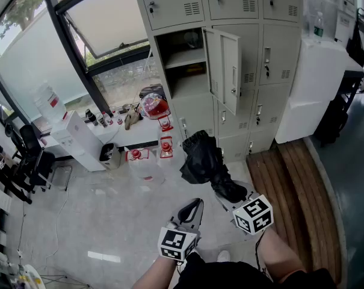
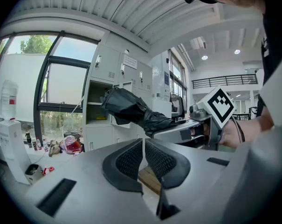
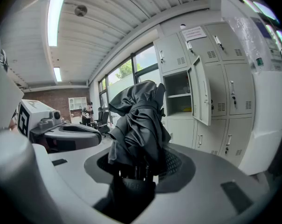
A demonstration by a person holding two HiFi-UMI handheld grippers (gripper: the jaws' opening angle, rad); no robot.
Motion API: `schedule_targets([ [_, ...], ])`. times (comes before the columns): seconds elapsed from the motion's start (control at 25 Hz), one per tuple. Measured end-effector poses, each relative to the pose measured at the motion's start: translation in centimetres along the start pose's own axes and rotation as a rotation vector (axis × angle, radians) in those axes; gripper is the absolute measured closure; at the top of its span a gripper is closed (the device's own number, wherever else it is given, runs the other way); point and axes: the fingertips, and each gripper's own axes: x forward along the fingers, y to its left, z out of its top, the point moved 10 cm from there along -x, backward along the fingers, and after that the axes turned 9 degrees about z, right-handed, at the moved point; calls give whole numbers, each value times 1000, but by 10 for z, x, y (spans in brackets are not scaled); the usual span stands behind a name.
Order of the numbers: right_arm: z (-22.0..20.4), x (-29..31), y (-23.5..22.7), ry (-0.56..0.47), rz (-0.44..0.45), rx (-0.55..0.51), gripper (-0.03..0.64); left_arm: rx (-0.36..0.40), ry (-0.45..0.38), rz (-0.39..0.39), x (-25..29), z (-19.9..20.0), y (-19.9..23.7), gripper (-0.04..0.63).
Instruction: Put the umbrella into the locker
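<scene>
A folded black umbrella (image 1: 204, 161) sticks out forward from my right gripper (image 1: 230, 192), whose jaws are shut on its handle end; in the right gripper view the umbrella (image 3: 137, 125) fills the space between the pads. My left gripper (image 1: 191, 212) hangs lower left of it, its jaws shut with nothing between them (image 2: 144, 160). The grey locker bank (image 1: 230, 47) stands ahead. One locker compartment (image 1: 185, 62) is open, with a shelf inside and its door (image 1: 225, 71) swung out to the right.
A white box (image 1: 79, 138), bottles and red items (image 1: 154, 107) lie on the floor left of the lockers by the window. A white cabinet (image 1: 314, 89) stands to the right, with a wooden platform (image 1: 296, 197) in front. A person sits far off at desks (image 3: 88, 113).
</scene>
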Motion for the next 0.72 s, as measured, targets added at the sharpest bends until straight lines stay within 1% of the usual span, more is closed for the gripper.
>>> schedule_targets([
  [0.28,1,0,2,-8,6,5,371,0,-2,2,-2,-1,1,569],
  [0.4,1,4,4,-12,6,2,371,-7,11,-1,-4,-2,5,569],
  [0.72,5,21,7,17,-7,-14,371,-9,1,-7,-3,-2,23,569],
])
